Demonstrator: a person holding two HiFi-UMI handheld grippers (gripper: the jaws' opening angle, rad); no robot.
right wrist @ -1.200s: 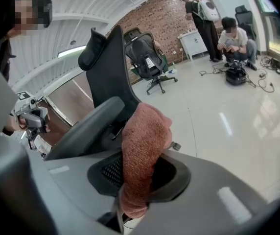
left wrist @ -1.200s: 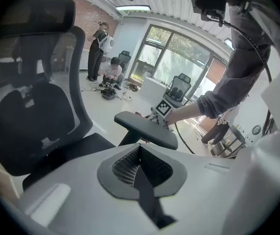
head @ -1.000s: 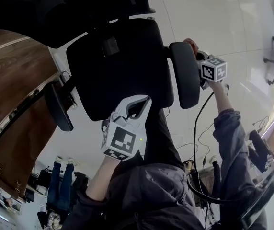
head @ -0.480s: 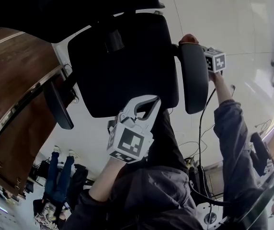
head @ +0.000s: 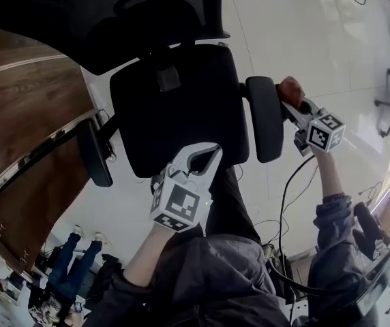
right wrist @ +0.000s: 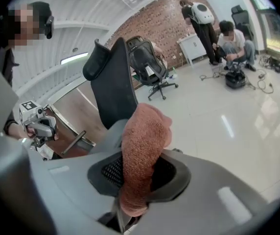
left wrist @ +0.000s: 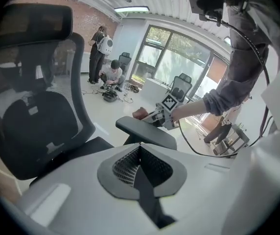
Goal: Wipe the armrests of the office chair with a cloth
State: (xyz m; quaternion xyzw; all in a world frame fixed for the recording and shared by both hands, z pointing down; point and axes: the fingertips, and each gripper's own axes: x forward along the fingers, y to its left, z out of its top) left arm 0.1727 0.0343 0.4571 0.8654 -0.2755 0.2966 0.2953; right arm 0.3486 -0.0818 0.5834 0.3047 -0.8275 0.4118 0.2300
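Note:
The black office chair (head: 174, 107) fills the middle of the head view. Its right armrest (head: 263, 118) and left armrest (head: 94, 154) stick out to either side. My right gripper (head: 292, 98) is shut on a reddish-brown cloth (head: 289, 87), just off the outer side of the right armrest's far end. In the right gripper view the cloth (right wrist: 142, 146) stands up out of the jaws and hides the armrest. My left gripper (head: 202, 157) hovers over the seat's front edge, shut and holding nothing. The left gripper view shows the right armrest (left wrist: 145, 132) with the cloth (left wrist: 140, 113) behind it.
A wooden desk (head: 24, 114) runs along the chair's left side. A black cable (head: 283, 182) trails over the glossy floor under my right arm. Another office chair (right wrist: 150, 65) stands by the brick wall. People (left wrist: 111, 75) crouch on the floor further off.
My right gripper has carried the cloth from the armrest's far tip to its outer side, a little nearer me. The left gripper has hardly moved.

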